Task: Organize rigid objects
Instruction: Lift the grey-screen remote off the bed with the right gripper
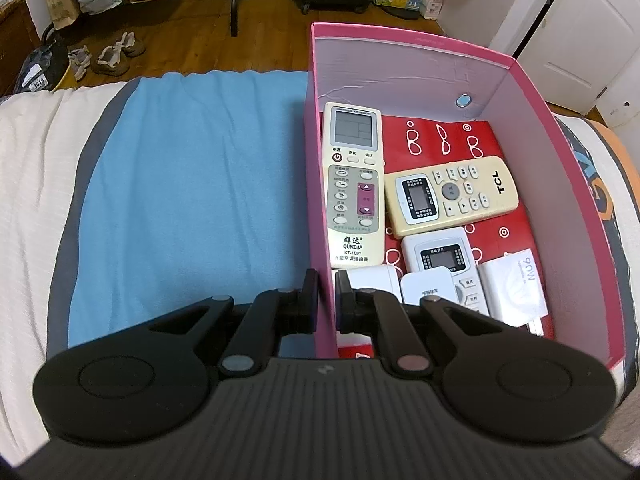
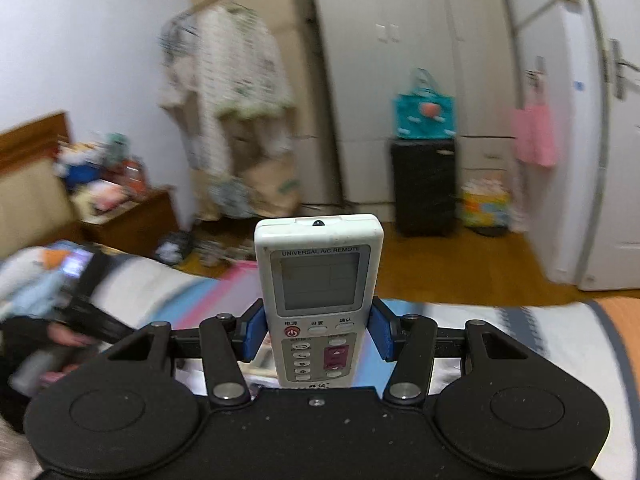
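My left gripper (image 1: 326,292) is shut on the left wall of the pink box (image 1: 317,200), one finger outside and one inside. In the box lie a long white QUNDA remote (image 1: 354,184) along the left wall, a cream TCL remote (image 1: 452,196), a small white remote (image 1: 444,258), white adapters (image 1: 430,290) and a white packet (image 1: 516,288) on red card. My right gripper (image 2: 317,334) is shut on a white universal A/C remote (image 2: 318,300), held upright above the bed, screen facing the camera.
The box stands on a blue blanket (image 1: 192,200) over a white bed cover (image 1: 28,200). Beyond the bed are a wooden floor, shoes (image 1: 114,54), a black suitcase (image 2: 424,186) and white wardrobe doors (image 2: 400,80). The background in the right wrist view is motion-blurred.
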### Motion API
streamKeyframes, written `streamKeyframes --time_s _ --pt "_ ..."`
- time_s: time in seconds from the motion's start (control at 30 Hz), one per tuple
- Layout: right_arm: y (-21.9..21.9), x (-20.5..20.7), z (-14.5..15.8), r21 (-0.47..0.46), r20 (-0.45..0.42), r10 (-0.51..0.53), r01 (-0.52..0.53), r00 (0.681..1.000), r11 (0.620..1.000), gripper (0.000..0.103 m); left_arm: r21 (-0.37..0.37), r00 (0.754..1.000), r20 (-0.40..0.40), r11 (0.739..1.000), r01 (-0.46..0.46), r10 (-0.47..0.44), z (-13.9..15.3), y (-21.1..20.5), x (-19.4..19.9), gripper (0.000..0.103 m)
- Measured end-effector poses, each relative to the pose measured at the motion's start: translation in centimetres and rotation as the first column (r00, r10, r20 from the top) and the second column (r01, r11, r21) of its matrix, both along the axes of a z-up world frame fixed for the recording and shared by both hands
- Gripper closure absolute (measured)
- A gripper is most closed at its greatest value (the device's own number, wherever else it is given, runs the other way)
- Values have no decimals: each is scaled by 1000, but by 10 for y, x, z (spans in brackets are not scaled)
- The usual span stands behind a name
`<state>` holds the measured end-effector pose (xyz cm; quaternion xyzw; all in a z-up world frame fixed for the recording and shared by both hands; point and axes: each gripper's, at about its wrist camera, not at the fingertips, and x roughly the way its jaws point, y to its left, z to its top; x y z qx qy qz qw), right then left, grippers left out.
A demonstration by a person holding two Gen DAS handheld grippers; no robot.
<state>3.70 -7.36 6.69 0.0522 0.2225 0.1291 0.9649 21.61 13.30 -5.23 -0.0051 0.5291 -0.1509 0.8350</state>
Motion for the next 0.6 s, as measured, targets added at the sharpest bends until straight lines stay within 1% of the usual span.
streamKeyframes --time_s 0.1,0.2,0.27,0.33,0.4,0.5,0.6 --pt "21 10 7 33 -23 80 -79 996 996 45 -12 1000 -1 1000 -6 6 1 2 -1 96" --pt "45 26 1 25 -77 129 -128 989 992 45 -15 1000 0 1000 -7 7 2 3 -2 96" --pt "60 38 -9 8 -126 140 -140 982 990 45 -19 1000 0 1000 -8 8 2 4 -2 96" --pt "70 52 -21 23 -176 158 -157 972 987 45 -26 1000 -2 1000 -9 9 2 6 -1 96" --pt "76 59 -32 49 -205 185 -179 961 983 45 -27 1000 -3 1000 -13 12 1 6 -1 96" --pt "87 69 -45 44 -244 185 -180 952 983 45 -33 1000 -3 999 -14 14 1 7 -1 95" --pt "83 75 -54 98 -306 188 -165 933 981 45 -48 1000 -5 999 -15 14 0 9 -1 95"
